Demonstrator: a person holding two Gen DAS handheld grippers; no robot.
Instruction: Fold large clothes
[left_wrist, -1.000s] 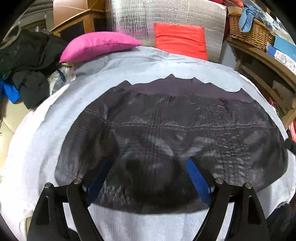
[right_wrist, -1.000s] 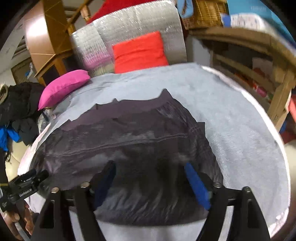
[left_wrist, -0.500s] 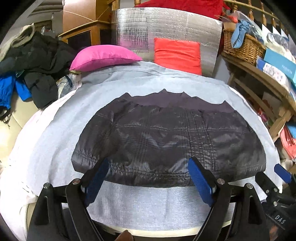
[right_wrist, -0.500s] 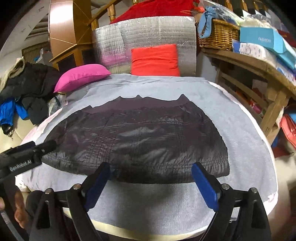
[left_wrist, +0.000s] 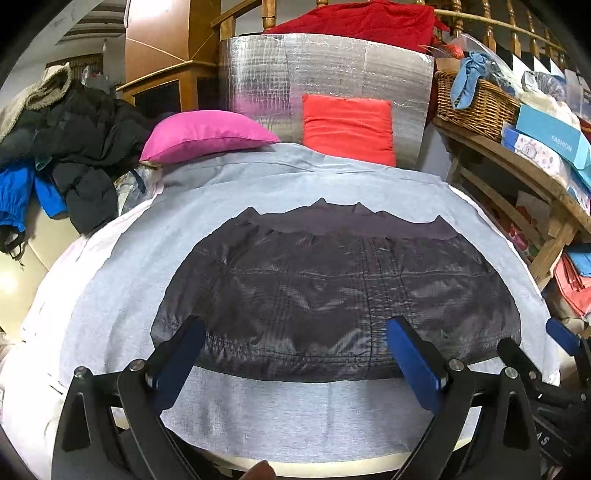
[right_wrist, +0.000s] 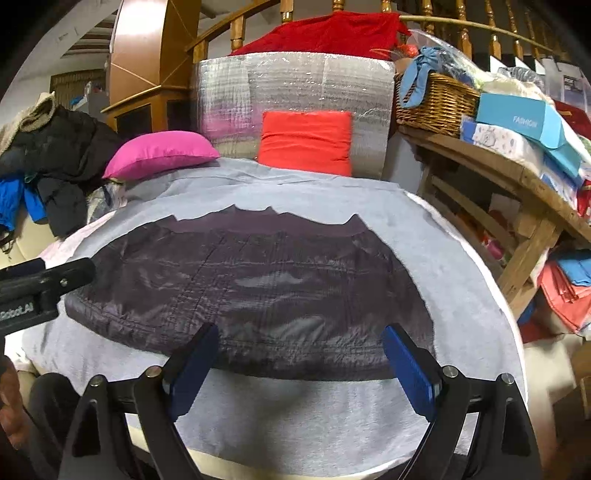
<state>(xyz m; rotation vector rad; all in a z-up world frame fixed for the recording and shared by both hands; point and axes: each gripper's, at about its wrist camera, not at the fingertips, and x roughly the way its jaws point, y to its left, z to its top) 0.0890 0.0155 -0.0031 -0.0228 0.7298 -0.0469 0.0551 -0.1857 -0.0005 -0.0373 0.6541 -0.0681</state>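
Jacket (left_wrist: 332, 295) lies folded flat mid-tabletop (left_wrist: 295, 417); both claws, left (left_wrist: 295, 354) and right (right_wrist: 299, 354), now withdrawn past near edge, wide open, empty.

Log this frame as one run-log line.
left gripper: open, empty | right gripper: open, empty | dark shiny quilted jacket: folded flat on grey cloth, untouched

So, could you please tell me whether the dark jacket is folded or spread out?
Folded: the dark jacket lies flat on the grey cloth as a compact band, no sleeves showing, an inner layer peeking past its far edge.
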